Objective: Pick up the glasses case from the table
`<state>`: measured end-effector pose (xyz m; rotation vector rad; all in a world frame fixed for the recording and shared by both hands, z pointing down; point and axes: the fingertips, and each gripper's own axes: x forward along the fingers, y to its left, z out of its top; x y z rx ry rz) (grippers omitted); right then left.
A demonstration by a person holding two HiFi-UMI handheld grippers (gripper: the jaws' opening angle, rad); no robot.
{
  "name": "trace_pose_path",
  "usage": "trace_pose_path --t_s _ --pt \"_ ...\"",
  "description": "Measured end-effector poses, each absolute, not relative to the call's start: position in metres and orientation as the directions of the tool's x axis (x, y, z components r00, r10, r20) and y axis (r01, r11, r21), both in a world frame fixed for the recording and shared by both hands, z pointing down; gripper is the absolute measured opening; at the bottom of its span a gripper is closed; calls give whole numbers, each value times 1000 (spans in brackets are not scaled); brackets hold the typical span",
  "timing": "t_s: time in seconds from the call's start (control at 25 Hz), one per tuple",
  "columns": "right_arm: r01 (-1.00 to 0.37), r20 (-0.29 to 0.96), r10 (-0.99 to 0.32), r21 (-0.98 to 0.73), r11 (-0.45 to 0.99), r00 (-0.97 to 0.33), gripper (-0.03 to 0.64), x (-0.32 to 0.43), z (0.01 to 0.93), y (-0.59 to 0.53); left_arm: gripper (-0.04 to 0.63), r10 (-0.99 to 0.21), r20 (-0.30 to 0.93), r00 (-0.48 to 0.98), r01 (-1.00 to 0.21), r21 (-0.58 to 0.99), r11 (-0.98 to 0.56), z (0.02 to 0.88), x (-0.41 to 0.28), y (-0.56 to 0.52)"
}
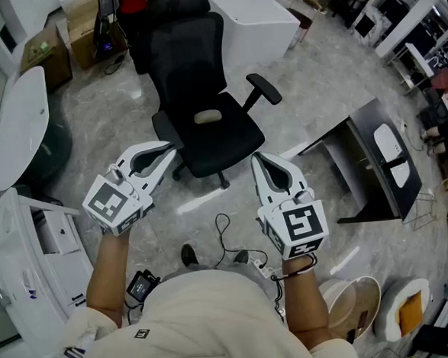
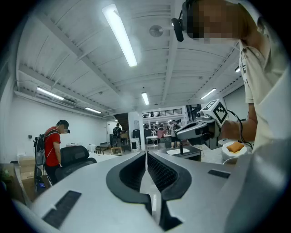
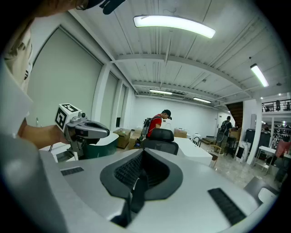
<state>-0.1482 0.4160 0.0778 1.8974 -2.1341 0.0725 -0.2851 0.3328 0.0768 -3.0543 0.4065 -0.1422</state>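
Observation:
No glasses case shows in any view. In the head view my left gripper (image 1: 174,147) and my right gripper (image 1: 255,158) are held side by side above the floor, both pointing away from me toward a black office chair (image 1: 204,114). The left gripper (image 2: 146,154) has its jaws pressed together with nothing between them. The right gripper (image 3: 144,151) is likewise shut and empty. Each gripper view catches the other gripper off to its side, the right gripper (image 2: 179,132) and the left gripper (image 3: 108,133).
A dark desk (image 1: 358,130) with a white oblong object (image 1: 390,144) stands at the right. A white round table (image 1: 21,123) is at the left and a white desk (image 1: 251,19) behind the chair. Cables (image 1: 228,243) lie by my feet. A person in red (image 3: 157,125) stands beyond the chair.

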Motion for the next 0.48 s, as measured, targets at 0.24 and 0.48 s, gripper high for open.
trace_pose_path --t_s 0.24,0.48 --pt "-981 251 -965 155 121 -79 23 -158 81 410 28 -221 55 974 -217 -76 -973 82 -293 328" --pt "-983 257 -965 156 100 -57 23 -168 84 402 28 -197 50 979 -194 -65 -979 86 -301 318"
